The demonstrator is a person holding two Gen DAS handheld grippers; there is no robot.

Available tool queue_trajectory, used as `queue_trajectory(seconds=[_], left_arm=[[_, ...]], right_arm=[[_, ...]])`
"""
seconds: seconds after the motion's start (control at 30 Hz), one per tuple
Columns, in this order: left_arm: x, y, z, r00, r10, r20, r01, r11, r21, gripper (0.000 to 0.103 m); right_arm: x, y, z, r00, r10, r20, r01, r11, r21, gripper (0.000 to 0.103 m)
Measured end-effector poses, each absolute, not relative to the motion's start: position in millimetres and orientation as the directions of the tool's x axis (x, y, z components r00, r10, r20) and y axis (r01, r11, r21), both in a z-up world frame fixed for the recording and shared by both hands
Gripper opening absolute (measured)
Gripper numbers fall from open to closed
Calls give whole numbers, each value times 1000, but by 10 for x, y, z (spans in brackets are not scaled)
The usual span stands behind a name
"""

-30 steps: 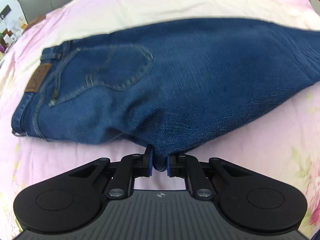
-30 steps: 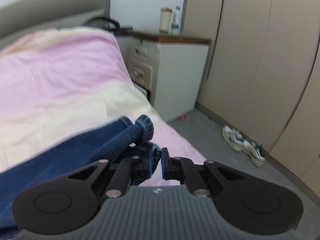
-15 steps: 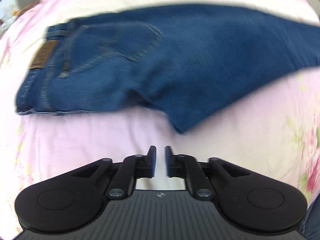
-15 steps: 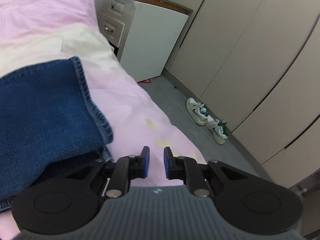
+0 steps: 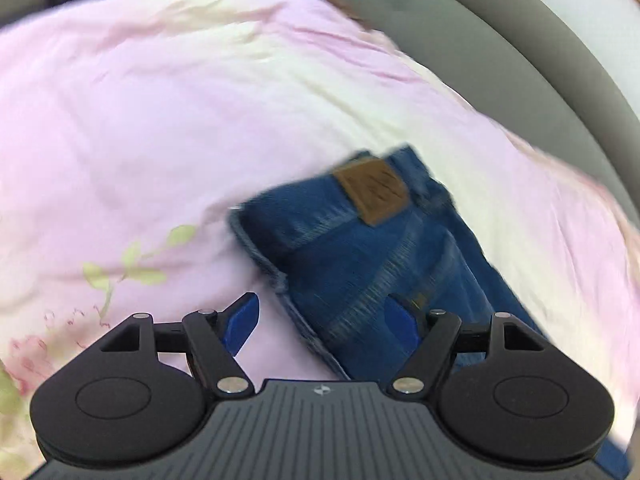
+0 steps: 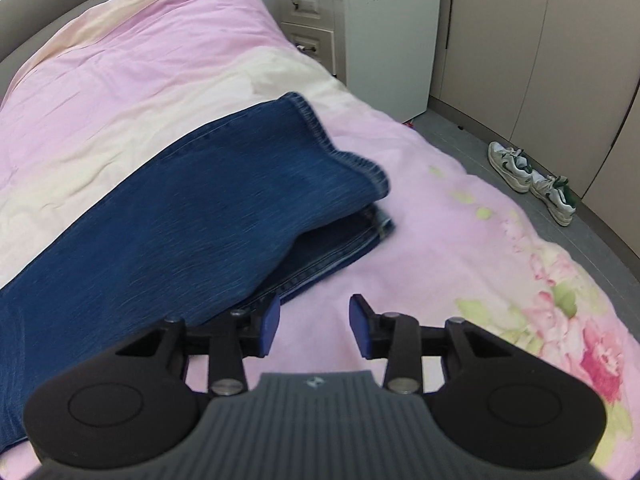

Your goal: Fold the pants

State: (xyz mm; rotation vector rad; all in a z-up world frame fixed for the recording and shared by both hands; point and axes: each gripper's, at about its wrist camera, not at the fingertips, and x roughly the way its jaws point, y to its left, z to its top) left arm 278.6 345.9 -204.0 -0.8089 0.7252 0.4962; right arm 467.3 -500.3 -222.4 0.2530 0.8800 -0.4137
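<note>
Blue jeans (image 5: 360,272) lie on the pink bedding (image 5: 120,140), legs stacked one on the other. The waistband with its brown leather patch (image 5: 374,192) shows in the blurred left wrist view. My left gripper (image 5: 322,316) hovers over the waist edge. Its jaws are opening wide, and the denim edge shows between them untouched. In the right wrist view the leg ends (image 6: 240,200) with their stitched hems (image 6: 340,156) lie ahead and to the left. My right gripper (image 6: 314,320) is opening just right of the lower leg, with only pink bedding between its fingers.
A white nightstand (image 6: 384,40) stands beyond the bed's far corner. A pair of white sneakers (image 6: 532,180) lies on the grey floor by the beige wardrobe doors (image 6: 540,40). A grey headboard (image 5: 480,40) curves behind the bedding. The bed's edge runs along the right.
Both grippers have let go of the jeans and spread their jaws. The left one swung and rolled toward the waistband. The right one sank toward the bedding beside the hems.
</note>
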Motion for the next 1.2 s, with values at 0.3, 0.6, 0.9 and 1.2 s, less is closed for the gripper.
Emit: queue_trajectory(seconds=[0.3, 0.6, 0.9, 1.2], left_arm=[[2922, 4027, -2442, 738, 106, -666, -644, 403, -650, 32], [3410, 3842, -1819, 636, 238, -734, -557, 801, -222, 20], [3322, 3849, -2097, 558, 306, -771, -632, 760, -155, 57], [3412, 3061, -1361, 681, 134, -720, -359, 918, -169, 57]], right_arm=[[4714, -4558, -2214, 547, -263, -795, 359, 931, -61, 35], [4887, -4265, -2129, 544, -322, -775, 277, 941, -196, 35], [4837, -4396, -2137, 510, -300, -806, 284, 944, -171, 37], [4647, -5133, -1929, 591, -137, -795, 410, 900, 150, 55]])
